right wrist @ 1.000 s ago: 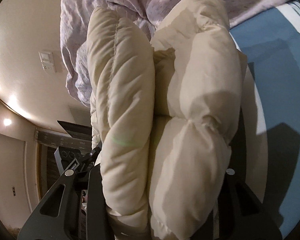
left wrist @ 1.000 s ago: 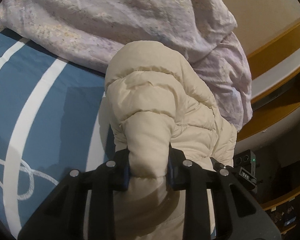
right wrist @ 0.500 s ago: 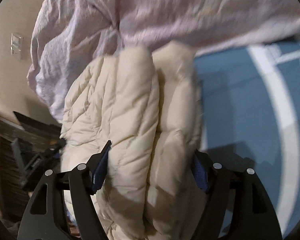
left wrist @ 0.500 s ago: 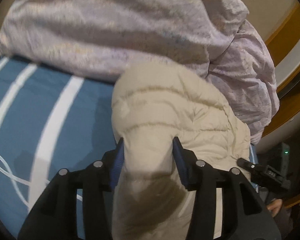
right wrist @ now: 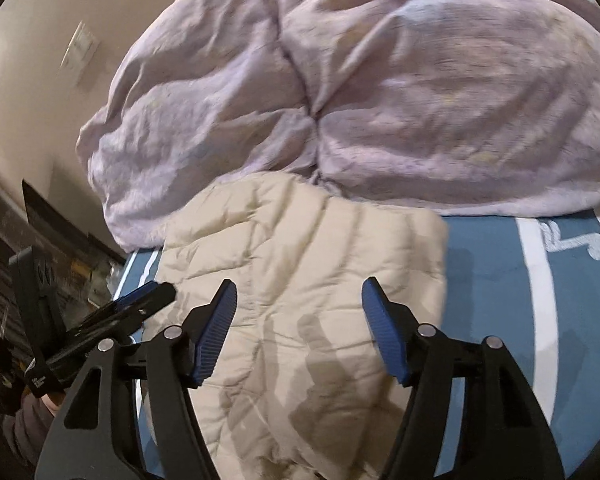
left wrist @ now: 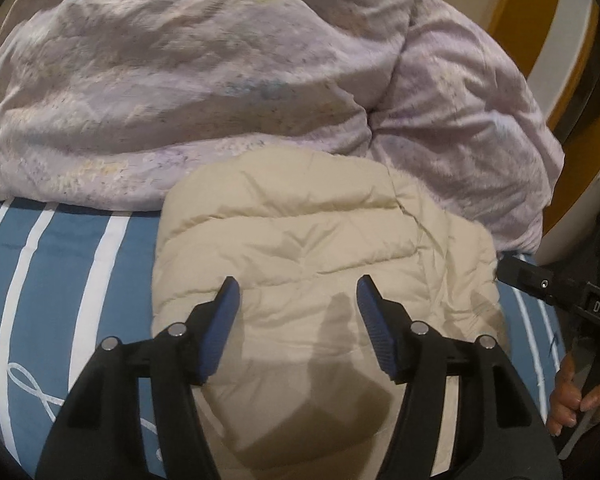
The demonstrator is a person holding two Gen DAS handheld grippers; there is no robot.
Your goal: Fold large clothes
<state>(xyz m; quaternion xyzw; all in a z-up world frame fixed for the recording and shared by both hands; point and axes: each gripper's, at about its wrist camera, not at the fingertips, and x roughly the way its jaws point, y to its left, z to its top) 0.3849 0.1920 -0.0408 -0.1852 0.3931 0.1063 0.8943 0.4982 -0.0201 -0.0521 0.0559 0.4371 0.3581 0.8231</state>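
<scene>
Cream puffer jacket (left wrist: pixel 324 264) is lying folded on the striped bedsheet (left wrist: pixel 60 280), its far edge touching the lilac duvet (left wrist: pixel 220 80). Left gripper (left wrist: pixel 298 300) and right gripper (right wrist: pixel 298 304) are hovering spread, gripping nothing, apparently releasing the finished bundle.

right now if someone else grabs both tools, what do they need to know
Left tool: open, holding nothing, hanging just over the cream quilted puffer jacket.
Right tool: open, also free, over the same jacket.
The jacket lies as a compact folded bundle on the blue bedspread with white stripes, its far edge up against the crumpled lilac duvet.
Done: the jacket is folded over and set down, with neither tool gripping it.
Left: check the fold is tidy and press it flat if it puffs up; I can't see the near edge under the tools.
</scene>
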